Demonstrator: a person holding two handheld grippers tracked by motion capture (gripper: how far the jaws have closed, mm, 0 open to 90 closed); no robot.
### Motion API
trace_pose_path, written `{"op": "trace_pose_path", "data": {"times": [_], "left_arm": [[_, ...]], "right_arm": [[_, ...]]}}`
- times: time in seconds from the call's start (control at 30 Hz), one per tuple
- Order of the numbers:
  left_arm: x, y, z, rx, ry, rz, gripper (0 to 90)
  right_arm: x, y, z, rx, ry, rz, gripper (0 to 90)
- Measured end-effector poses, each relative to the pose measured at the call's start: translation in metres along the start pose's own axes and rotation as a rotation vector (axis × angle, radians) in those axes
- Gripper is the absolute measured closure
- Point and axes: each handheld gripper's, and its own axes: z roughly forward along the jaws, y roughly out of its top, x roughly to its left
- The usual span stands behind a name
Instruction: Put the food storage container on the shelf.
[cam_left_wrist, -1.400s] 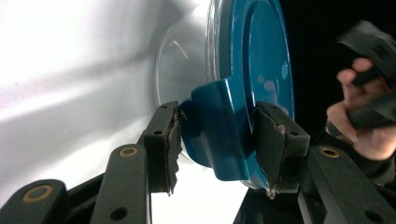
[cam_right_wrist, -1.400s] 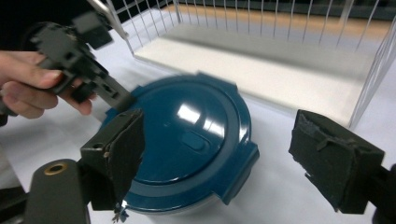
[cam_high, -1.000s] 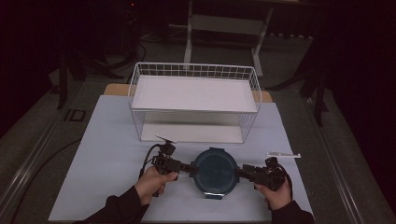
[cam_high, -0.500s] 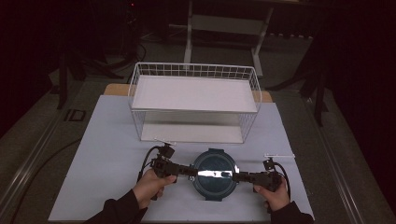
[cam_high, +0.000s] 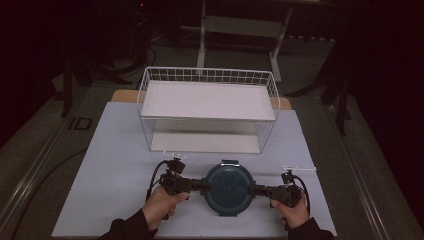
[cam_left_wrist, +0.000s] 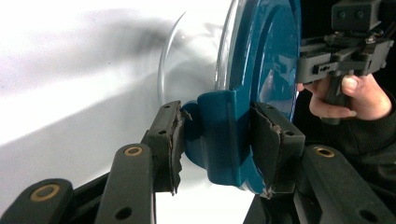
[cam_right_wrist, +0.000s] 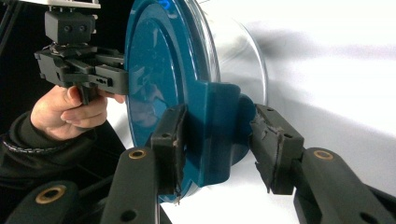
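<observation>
- The left claw (cam_high: 200, 186) is clamped on one side clip of the round clear glass bowl with a dark blue lid (cam_high: 229, 187).
- The right claw (cam_high: 256, 190) has just been closing around the other clip, one pad not yet touching.
- The bowl sits on the white counter (cam_high: 115, 150), so gripping both sides looks meant to keep it level.
- The white wire basket shelf (cam_high: 207, 100) stands behind.

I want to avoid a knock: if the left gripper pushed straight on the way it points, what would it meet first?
The left gripper would press into the blue-lidded container; its side clip already sits between the jaws.
</observation>
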Motion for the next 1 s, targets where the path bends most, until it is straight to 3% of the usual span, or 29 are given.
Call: {"op": "trace_pose_path", "data": {"times": [0.3, 0.33, 0.5, 0.67, 1.0], "left_arm": [[-0.005, 0.004, -0.018, -0.044, 0.011, 0.047, 56.0], [-0.005, 0.005, -0.020, -0.047, 0.016, 0.057, 56.0], [-0.004, 0.008, -0.030, -0.089, 0.018, 0.080, 56.1], [-0.002, 0.012, -0.038, -0.131, 0.031, 0.094, 56.2], [0.006, 0.029, -0.051, -0.180, 0.091, 0.135, 56.3]], "right_arm": [[0.007, 0.003, 0.004, -0.009, 0.026, -0.022, 56.3], [0.014, 0.009, 0.006, -0.012, 0.019, -0.057, 56.3], [0.020, 0.019, 0.009, -0.029, 0.024, -0.084, 56.4], [0.029, 0.037, 0.015, -0.049, 0.008, -0.155, 56.3], [0.029, 0.065, 0.031, -0.054, 0.014, -0.218, 56.2]]}}
